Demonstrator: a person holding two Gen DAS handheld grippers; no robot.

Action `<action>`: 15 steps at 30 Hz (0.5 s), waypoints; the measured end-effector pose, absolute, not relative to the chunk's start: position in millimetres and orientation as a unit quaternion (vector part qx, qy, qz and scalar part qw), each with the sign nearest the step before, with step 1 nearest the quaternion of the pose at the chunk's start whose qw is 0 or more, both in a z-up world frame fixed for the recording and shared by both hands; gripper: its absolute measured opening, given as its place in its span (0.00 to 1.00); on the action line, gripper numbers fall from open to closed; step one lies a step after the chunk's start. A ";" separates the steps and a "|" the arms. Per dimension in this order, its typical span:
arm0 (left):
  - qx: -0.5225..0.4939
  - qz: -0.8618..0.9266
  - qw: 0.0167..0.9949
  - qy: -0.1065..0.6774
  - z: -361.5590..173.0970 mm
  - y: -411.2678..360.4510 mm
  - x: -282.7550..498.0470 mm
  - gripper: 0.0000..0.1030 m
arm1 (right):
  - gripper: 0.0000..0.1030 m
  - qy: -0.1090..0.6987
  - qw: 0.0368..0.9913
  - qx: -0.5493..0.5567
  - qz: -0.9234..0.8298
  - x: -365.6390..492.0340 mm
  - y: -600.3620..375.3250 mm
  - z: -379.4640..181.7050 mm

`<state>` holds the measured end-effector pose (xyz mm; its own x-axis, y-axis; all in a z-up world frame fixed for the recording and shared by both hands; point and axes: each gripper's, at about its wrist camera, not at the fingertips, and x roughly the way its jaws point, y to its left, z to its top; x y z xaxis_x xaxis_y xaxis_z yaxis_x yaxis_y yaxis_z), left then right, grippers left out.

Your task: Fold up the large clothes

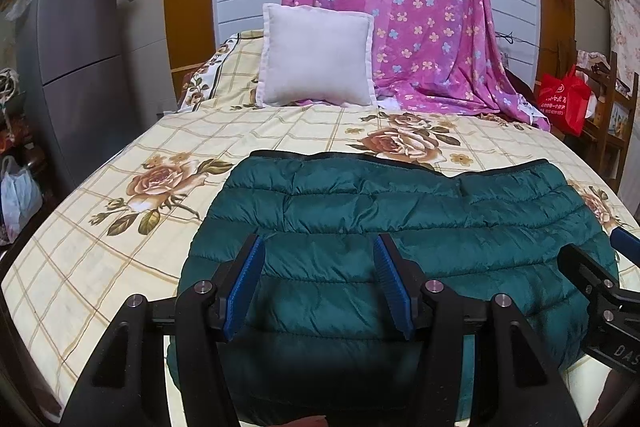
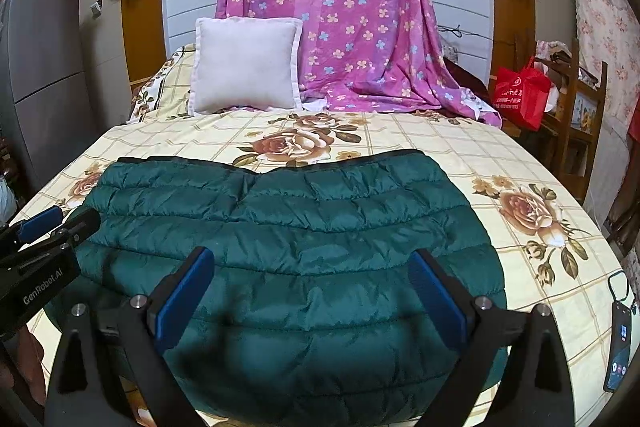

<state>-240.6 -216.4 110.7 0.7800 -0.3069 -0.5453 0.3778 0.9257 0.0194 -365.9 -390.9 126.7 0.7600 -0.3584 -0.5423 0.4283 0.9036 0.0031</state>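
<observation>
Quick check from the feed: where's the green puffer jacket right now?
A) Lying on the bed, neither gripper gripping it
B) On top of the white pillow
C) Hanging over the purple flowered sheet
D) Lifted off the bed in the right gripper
A: the green puffer jacket lies on the bedspread, with the left gripper and right gripper both open above it.

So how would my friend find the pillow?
Look at the bed with the rose-patterned sheet. At its far end a purple flowered cloth hangs down. Against its left side leans the pillow, plain white and square, the only thing without a pattern.
</observation>
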 end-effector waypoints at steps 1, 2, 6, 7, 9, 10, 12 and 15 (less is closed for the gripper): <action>0.063 -0.183 0.941 0.276 111.1 -216.3 -241.2 0.35 | 0.96 0.274 0.936 0.063 -0.210 -365.9 -390.7 127.0; 0.062 -0.185 0.941 0.276 111.7 -216.0 -241.9 0.35 | 0.96 0.273 0.937 0.062 -0.210 -366.4 -389.7 127.5; 0.060 -0.195 0.942 0.268 114.8 -216.3 -246.6 0.35 | 0.96 0.269 0.938 0.063 -0.210 -368.1 -389.1 129.2; 0.059 -0.196 0.942 0.267 115.4 -216.5 -247.3 0.35 | 0.96 0.268 0.938 0.063 -0.211 -368.5 -388.6 129.7; 0.060 -0.199 0.942 0.264 116.1 -217.2 -248.7 0.35 | 0.96 0.266 0.938 0.063 -0.212 -368.9 -389.1 130.6; 0.061 -0.200 0.942 0.262 116.1 -217.8 -249.4 0.35 | 0.96 0.266 0.938 0.063 -0.212 -369.3 -389.1 131.0; 0.061 -0.201 0.942 0.262 116.3 -218.3 -250.3 0.35 | 0.96 0.265 0.938 0.064 -0.213 -370.1 -389.3 131.9; 0.061 -0.202 0.941 0.264 115.3 -218.4 -250.1 0.35 | 0.96 0.264 0.938 0.064 -0.213 -370.8 -390.0 132.4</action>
